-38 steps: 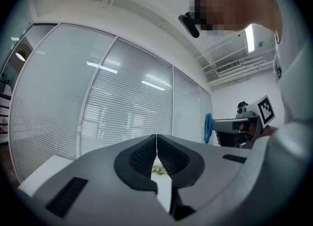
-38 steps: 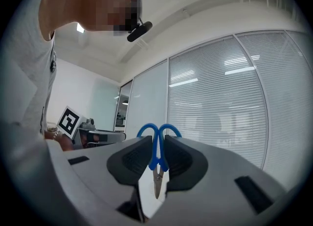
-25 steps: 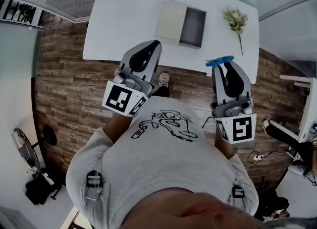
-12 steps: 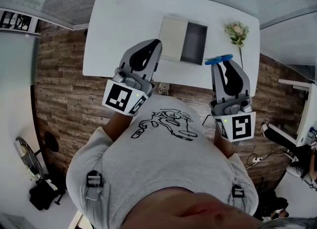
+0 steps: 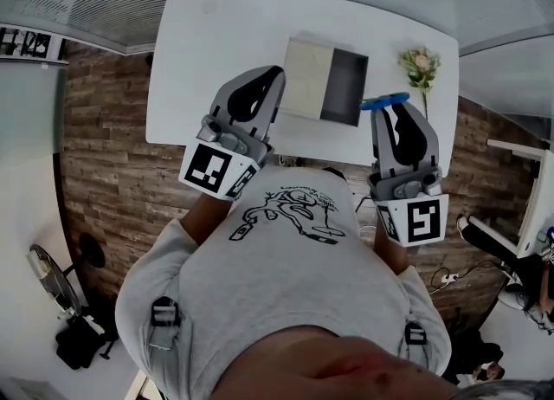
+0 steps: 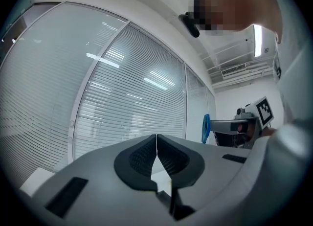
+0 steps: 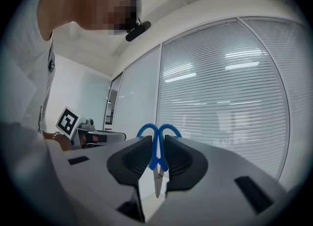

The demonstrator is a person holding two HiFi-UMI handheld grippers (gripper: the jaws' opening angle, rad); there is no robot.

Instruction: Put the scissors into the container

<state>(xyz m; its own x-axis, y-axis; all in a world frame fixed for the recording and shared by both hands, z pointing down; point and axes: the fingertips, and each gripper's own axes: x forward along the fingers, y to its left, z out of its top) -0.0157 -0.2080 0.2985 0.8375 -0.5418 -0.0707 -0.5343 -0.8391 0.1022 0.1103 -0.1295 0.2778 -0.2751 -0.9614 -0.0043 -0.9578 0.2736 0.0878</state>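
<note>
Over the near edge of the tabletop (image 5: 216,52), toward its right end, your right gripper (image 5: 394,106) points level across the table with the scissors (image 5: 385,102) in its grip. The right gripper view shows the hold plainly. The two dark pads press on either side of the scissors (image 7: 156,159) where the blue handles meet, so the jaws stand only as far apart as that neck. The two blue loops rise past the jaw tips, and the metal blades point back toward the camera in the gap below.

The scissors are not in the container (image 5: 344,87). From the head view their blue loops show just beside its right side, close to its near right corner. The container sits on the tabletop near the near edge, a little right of the middle, with a pale left half and a dark open right half.

Your left gripper (image 5: 275,72) reaches over the near edge too, with its tips just beside the container's left side. Its own view shows the left gripper (image 6: 156,139) with its jaws closed pad against pad and nothing between them. That view also catches your right gripper off to the right, with a blue loop at its tip.

A flower (image 5: 418,65) lies near the right edge of the tabletop, with its stem pointing toward the near edge. White blinds (image 7: 225,98) fill the background of both gripper views. A wooden floor (image 5: 112,130) lies to the left of the table.
</note>
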